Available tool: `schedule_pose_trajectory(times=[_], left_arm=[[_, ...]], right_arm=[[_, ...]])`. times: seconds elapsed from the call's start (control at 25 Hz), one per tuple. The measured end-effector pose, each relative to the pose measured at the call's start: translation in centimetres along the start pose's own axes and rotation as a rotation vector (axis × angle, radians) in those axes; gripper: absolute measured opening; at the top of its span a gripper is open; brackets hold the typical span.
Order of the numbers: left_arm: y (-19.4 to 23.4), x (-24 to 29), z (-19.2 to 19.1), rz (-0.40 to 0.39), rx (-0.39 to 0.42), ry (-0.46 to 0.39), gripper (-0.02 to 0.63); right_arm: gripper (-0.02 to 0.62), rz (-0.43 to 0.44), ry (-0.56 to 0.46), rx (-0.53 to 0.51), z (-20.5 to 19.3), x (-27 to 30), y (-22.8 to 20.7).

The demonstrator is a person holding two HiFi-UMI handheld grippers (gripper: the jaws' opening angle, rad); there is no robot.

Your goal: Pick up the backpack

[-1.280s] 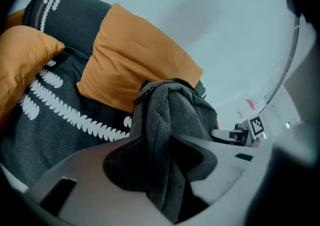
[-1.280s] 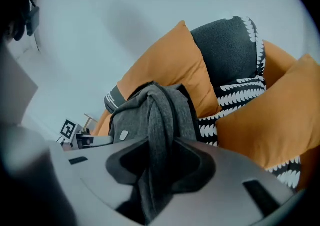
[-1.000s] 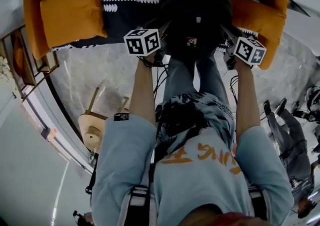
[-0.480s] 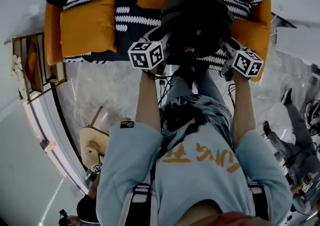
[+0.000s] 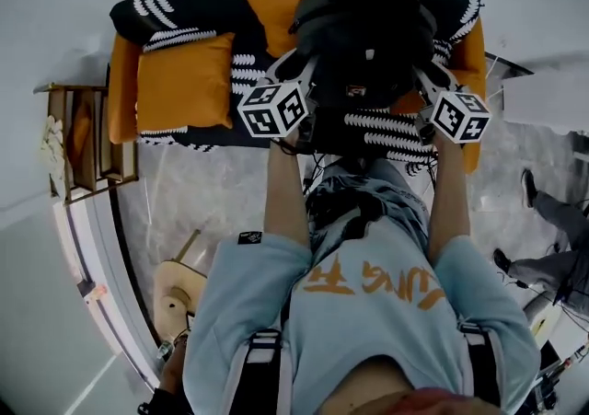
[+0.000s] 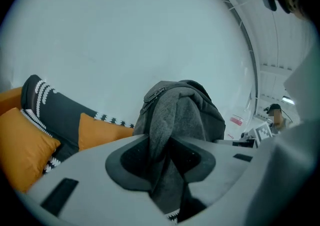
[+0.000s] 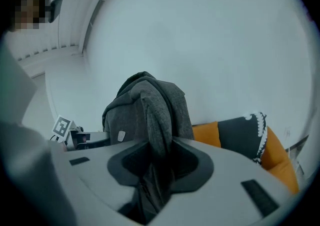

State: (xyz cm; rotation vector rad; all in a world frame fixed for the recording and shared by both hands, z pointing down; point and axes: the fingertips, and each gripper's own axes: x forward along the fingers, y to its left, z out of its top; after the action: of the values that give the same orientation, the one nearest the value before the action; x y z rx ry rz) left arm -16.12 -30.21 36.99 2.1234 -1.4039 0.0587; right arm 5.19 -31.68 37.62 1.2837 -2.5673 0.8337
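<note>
A dark grey backpack (image 5: 363, 31) hangs in the air above the orange sofa (image 5: 179, 82), held between both grippers. My left gripper (image 5: 302, 82) is shut on the backpack's (image 6: 180, 115) grey fabric strap, which runs down between its jaws. My right gripper (image 5: 425, 91) is shut on the other strap of the backpack (image 7: 150, 109), the fabric pinched between its pads. The two marker cubes flank the bag in the head view. In both gripper views the bag's bulk rises above the jaws against a pale wall.
The sofa carries orange cushions (image 5: 184, 80) and black-and-white patterned throws (image 5: 386, 123). A wooden side rack (image 5: 78, 142) stands left of the sofa, a wooden stool (image 5: 175, 289) lower left. Another person's legs (image 5: 552, 247) show at the right edge. Cables lie on the floor.
Both grippers have risen with the backpack, lifting it off the sofa seat. The sofa now looks smaller and farther below, and the bag hangs free.
</note>
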Motion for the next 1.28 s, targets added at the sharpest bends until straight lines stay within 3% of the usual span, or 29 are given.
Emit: schedule_pose_trajectory(times=[0.52,0.72,0.92,1.28], left_arm=[[-5.4,-3.0,11.1,-0.095,0.186,-0.175,0.131],[-7.0,-2.8,13.8,-0.138,0.207,-0.22,0.13],[-8.5,-3.3,15.2,-0.178,0.214,-0.277,0.127],[-9.8,-3.0,14.9,-0.193,0.219,-0.278,0.12]], right_arm=[[0.12,-0.032,-0.264,-0.194,11.8,-3.6,4.3],[0.12,-0.059,-0.36,-0.256,15.0,-4.9,4.7],[0.12,-0.069,-0.409,-0.295,16.9,-6.3,5.2],[0.12,-0.087,-0.417,-0.275,17.2,-7.2,4.5]])
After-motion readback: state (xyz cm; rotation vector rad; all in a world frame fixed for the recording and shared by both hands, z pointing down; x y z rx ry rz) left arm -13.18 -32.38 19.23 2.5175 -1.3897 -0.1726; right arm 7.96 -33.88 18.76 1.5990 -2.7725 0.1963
